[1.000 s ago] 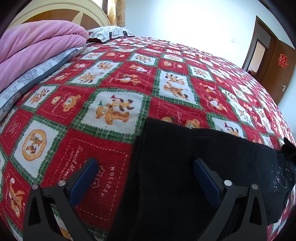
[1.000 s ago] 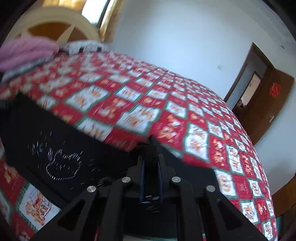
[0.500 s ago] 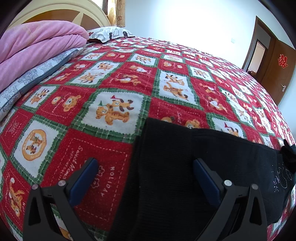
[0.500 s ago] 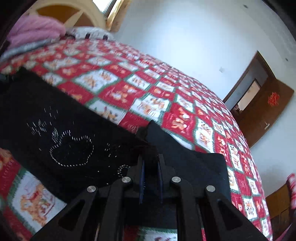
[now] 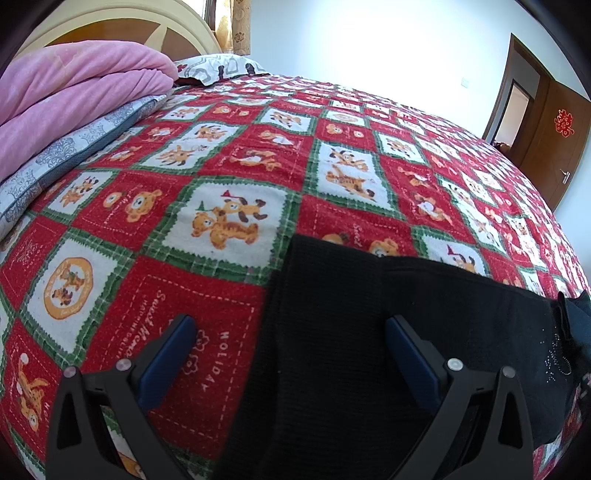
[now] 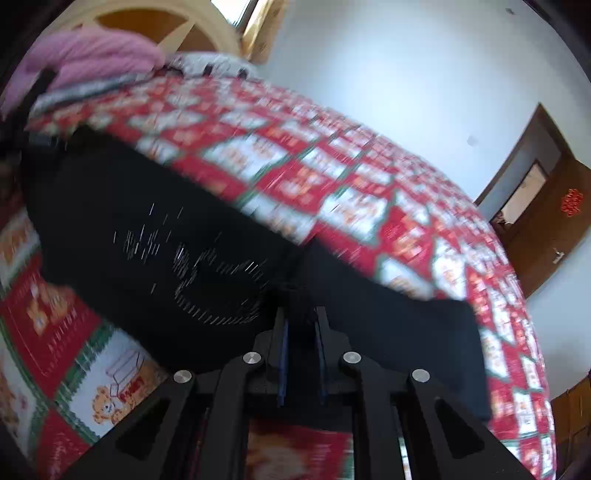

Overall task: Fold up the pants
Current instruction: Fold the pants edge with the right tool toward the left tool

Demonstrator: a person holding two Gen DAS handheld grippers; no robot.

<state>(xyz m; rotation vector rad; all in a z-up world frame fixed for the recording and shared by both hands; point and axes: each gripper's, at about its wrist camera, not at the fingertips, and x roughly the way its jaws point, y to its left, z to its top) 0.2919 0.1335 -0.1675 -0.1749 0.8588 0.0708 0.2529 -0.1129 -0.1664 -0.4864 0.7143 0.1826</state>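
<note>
Left gripper (image 5: 290, 334): jaws stand wide apart, blue pads bare, nothing between them but the pants' edge lying flat below. Its left finger (image 5: 168, 356) sits over the bedspread, its right one over black cloth. Whether either tip touches the surface cannot be told; the lower frame edge cuts off the gripper's body.

Right gripper (image 6: 301, 317): jaws drawn narrow, clamped on a pinch of the pants (image 6: 155, 236). The fingertips are buried in the black fold and cannot be made out separately. This view is smeared by motion blur, so fine detail is unreliable.

Pants: black, matte, fine ribbed knit, lying flat across the near part of the bed. In the left view (image 5: 332, 332) the near straight edge runs up from the lower frame edge to a square corner; the lower part is cut off. A motif of small glinting studs shows on the cloth, its outline blurred to streaks in the right view and squeezed at the frame edge in the left.

Bedspread (image 5: 229, 155): soft cotton-like weave, red and white squares with green plaid borders and cartoon bears.

Beyond, a folded pink blanket (image 5: 74, 85), plush, rests on a grey patterned sheet (image 5: 66, 155) at the far left. A pillow (image 5: 218, 68) lies against a cream curved headboard (image 5: 122, 22), partly hidden. A brown door (image 5: 550, 136) stands at right.
</note>
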